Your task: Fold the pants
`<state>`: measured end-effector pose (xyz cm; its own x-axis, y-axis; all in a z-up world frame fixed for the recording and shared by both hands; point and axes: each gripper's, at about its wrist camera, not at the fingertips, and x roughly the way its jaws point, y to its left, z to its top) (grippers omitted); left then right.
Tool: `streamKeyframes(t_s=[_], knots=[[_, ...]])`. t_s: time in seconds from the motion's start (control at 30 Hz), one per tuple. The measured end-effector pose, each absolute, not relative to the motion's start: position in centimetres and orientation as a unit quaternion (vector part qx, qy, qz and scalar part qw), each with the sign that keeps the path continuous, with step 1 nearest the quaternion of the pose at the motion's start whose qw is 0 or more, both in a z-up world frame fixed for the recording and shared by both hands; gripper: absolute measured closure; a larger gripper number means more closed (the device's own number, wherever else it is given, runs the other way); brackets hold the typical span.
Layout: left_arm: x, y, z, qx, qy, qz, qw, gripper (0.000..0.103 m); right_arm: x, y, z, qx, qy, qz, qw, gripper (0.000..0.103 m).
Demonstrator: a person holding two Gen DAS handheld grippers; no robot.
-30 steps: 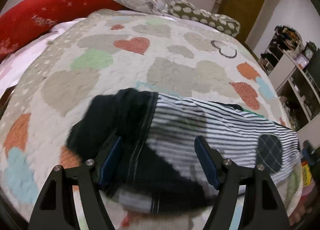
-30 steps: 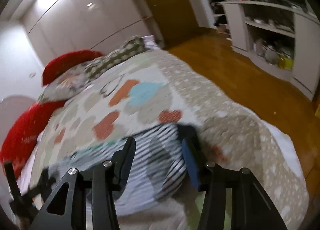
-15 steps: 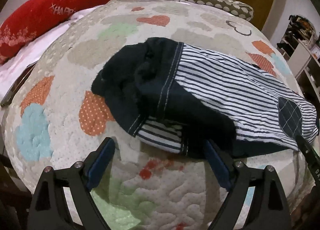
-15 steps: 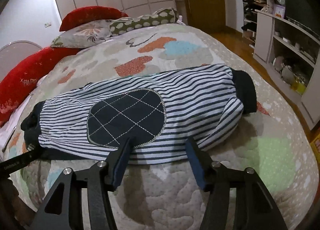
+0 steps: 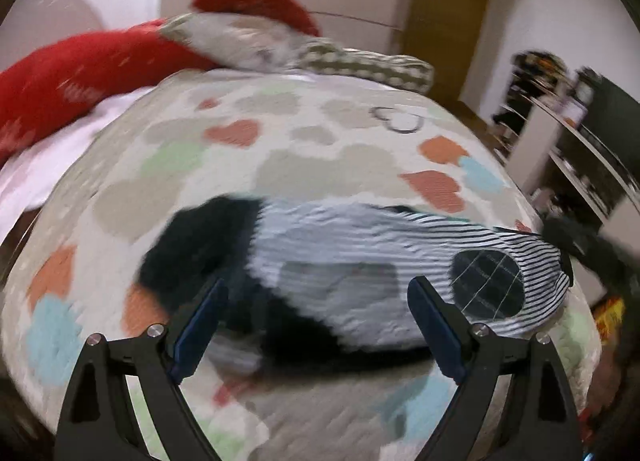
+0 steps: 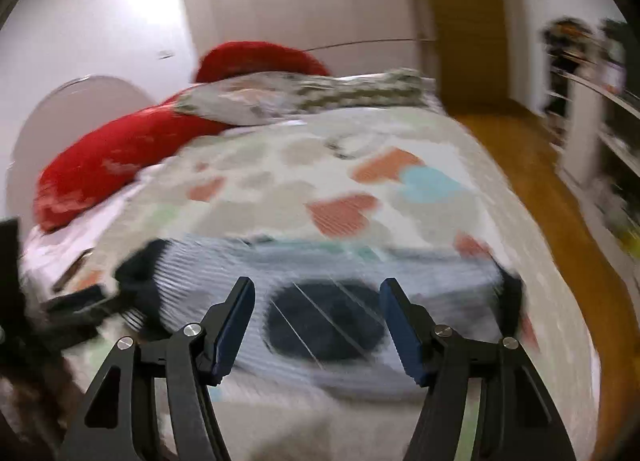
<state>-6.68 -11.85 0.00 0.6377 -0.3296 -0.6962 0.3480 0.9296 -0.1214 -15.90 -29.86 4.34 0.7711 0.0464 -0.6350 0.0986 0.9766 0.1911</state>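
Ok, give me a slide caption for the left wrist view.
Open left tongs hover over striped pants on a heart-patterned quilt.

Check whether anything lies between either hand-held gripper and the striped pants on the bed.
Nothing visible does. The pants lie alone on the bedspread, straight ahead of the open left hand-held gripper and of the right hand-held gripper, whose jaws are opening. Pillows sit far behind.

Both cameras sit low and close at the near edge of the bed [image 5: 280, 149], each looking forward and downward between its own gripper's fingers towards the pillows [image 6: 120, 157]. They share the striped pants [image 5: 360, 253], the bedspread and the far wall, the left view from further left.
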Motion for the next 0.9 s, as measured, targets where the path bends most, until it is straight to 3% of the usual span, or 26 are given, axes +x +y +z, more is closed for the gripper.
streamKeyframes(t_s=[0.07,0.13,0.37,0.4,0.43,0.5,0.6,0.63,0.77,0.9], knots=[[-5.8,-13.8,-1.8,0.056,0.394,-0.176,0.900,0.017,-12.3,-29.6,4.3,0.086,0.359,0.025,0.929,0.034],[-5.0,-14.6,-3.8,0.066,0.434,-0.180,0.880,0.029,-8.4,-29.0,3.2,0.055,0.391,0.047,0.918,0.034],[-5.8,-14.8,-5.8,0.074,0.428,-0.184,0.882,0.029,-0.2,-25.8,-3.0,-0.005,0.490,0.126,0.863,0.037],[-5.8,-14.7,-5.8,0.071,0.428,-0.185,0.882,0.029,0.2,-25.2,-3.7,-0.019,0.498,0.128,0.857,0.040],[-5.8,-14.7,-5.8,0.069,0.428,-0.186,0.882,0.028,0.4,-24.8,-4.1,-0.027,0.505,0.133,0.852,0.059],[-5.9,-14.4,-5.9,0.067,0.424,-0.187,0.883,0.028,0.4,-24.5,-3.6,-0.034,0.497,0.134,0.857,0.079],[-5.9,-14.7,-6.1,0.072,0.421,-0.182,0.885,0.028,0.9,-25.3,-2.5,0.002,0.491,0.131,0.861,0.094],[-5.9,-14.8,-6.1,0.074,0.420,-0.182,0.886,0.028,1.3,-25.5,-2.4,0.003,0.489,0.115,0.865,0.097],[-5.9,-14.7,-6.0,0.069,0.425,-0.186,0.883,0.028,3.1,-26.4,-3.5,0.026,0.510,0.078,0.857,0.097],[-5.8,-14.6,-6.0,0.070,0.424,-0.184,0.884,0.028,2.2,-24.8,-1.3,0.001,0.480,0.071,0.874,0.096]])
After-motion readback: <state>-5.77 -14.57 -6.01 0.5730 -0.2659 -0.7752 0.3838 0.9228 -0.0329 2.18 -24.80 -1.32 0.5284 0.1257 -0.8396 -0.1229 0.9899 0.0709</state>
